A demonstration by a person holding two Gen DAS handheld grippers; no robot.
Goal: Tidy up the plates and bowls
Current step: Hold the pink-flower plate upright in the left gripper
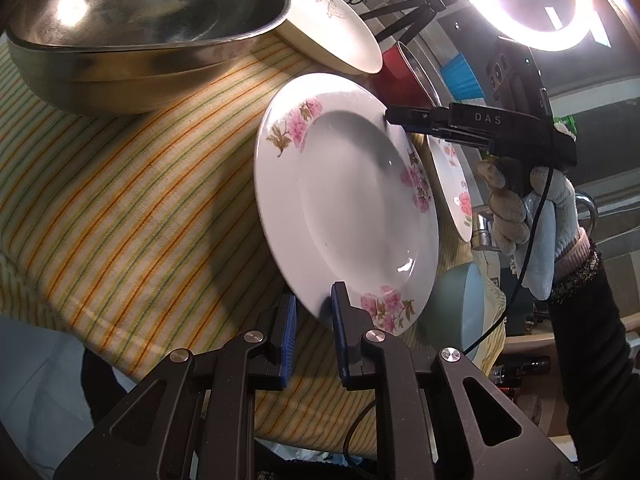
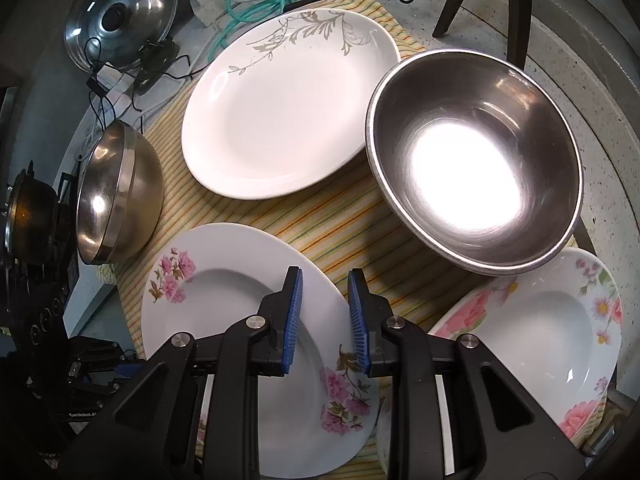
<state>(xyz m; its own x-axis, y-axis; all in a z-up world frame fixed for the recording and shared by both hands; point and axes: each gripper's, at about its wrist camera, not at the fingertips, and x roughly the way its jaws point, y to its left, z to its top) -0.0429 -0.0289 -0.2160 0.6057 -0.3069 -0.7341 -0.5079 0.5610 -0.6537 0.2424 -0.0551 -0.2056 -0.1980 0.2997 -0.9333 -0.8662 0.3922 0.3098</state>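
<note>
Over the striped cloth [image 2: 340,228] you're holding the pink-flowered plate [image 1: 352,200] tilted up, left gripper [image 1: 316,312] pinching its near rim, right gripper [image 2: 325,312] straddling the opposite rim with its jaws close around it. Steel bowl [image 2: 476,160] and leaf-pattern plate [image 2: 288,104] are lying beyond.

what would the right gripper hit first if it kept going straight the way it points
Most likely the pink-flowered plate: its rim already sits between the right gripper fingers. Past that rim lies the striped cloth, though depth is hard to judge.
</note>
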